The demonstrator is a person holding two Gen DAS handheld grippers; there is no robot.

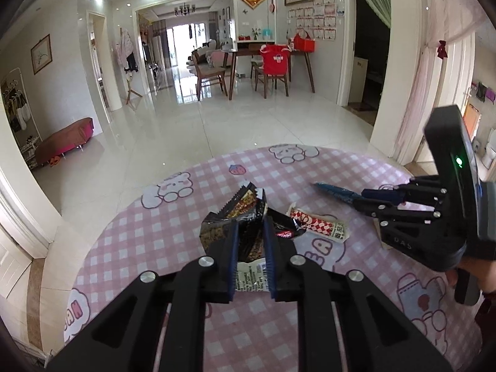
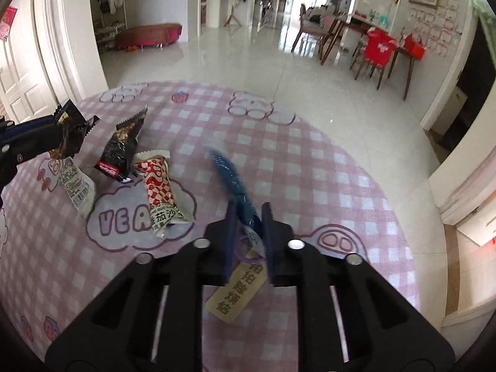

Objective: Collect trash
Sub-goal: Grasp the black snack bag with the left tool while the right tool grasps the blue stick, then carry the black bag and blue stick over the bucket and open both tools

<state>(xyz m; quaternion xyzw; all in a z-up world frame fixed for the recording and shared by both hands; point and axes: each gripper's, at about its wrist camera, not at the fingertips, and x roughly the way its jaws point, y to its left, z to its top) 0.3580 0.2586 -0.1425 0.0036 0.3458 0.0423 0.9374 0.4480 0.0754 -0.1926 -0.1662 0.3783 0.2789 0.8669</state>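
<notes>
On the round table (image 1: 186,248) with its pink checked cloth, printed with bears and strawberries, the trash lies gathered toward the middle, while the far edge of the table stays bare. Largest of what works over it are the two handheld grippers. The left gripper (image 1: 251,248) is clenched on a black snack wrapper (image 1: 248,214), its blue pads pressing the crumpled foil from both sides; the wrapper's white printed end hangs down between the fingers, and from the right wrist view the wrapper looks lifted off the cloth, though the angle makes that hard to confirm. The right gripper (image 2: 249,232), toward the right edge of the table, is closed on a blue wrapper (image 2: 232,183), a long narrow strip that sticks out forward past the fingertips. Under those fingers lies a wooden tag (image 2: 237,291) with dark printed characters, on a purple ring. Between the two grippers, lying on the cloth, a second black wrapper (image 2: 122,152) sits just beside a red-and-white packet (image 2: 159,186), which lies lengthwise and touches or nearly touches it.
</notes>
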